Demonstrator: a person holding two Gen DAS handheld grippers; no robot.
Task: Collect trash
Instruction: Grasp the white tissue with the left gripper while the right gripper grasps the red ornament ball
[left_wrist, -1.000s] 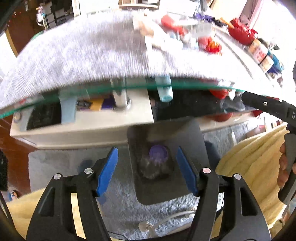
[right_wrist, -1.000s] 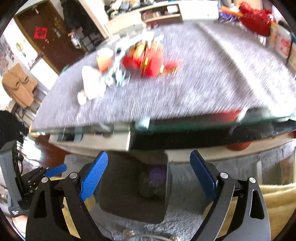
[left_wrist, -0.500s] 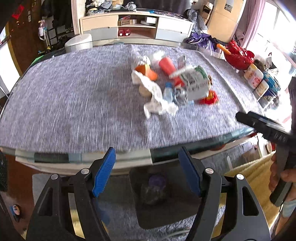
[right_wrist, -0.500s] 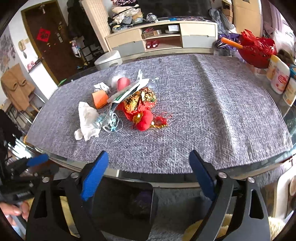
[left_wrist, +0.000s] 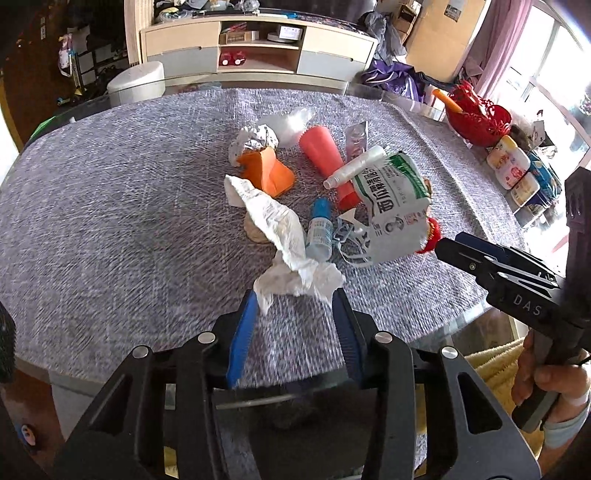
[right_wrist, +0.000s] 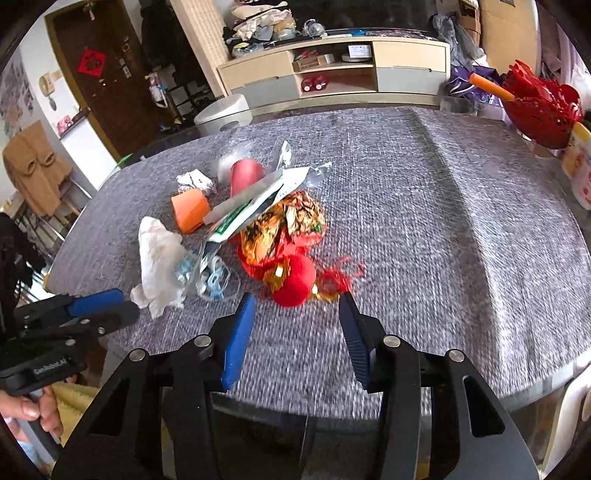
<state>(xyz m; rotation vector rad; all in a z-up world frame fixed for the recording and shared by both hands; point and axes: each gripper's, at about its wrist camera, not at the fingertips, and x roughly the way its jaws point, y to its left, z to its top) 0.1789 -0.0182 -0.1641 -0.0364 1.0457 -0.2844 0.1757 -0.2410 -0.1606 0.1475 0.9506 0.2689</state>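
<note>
**Closing early over the trash pile**

Closing at this moment, both sets of jaws, with nothing yet pinched. Hovering just short of the crumpled white tissue, the left gripper, pads half spread, the tissue's near edge lying at twelve o'clock of the tips and reaching down between them but not pressed. Hovering likewise, the right gripper, half spread, the red pom-pom ornament sitting at twelve o'clock just past the tips, its gold-and-red tassel trailing toward two o'clock.

Risking, on the left: narrowing too soon and catching only a loose corner of tissue, then tearing or dropping it on the lift. Also risking dragging the small blue bottle and the tangled mask loops, both touching the tissue at one o'clock, off across the grey tablecloth.

Risking, on the right: squeezing shut ahead of the round ornament and nudging it away rather than gripping it. Also snagging the patterned wrapper lying against it at eleven o'clock.

Further out, at one o'clock of the left gripper, leaning: the white-and-green pouch on the red cup, likely shifting if the pile gets pulled. Working close together too, both grippers, risking a knock.
</note>
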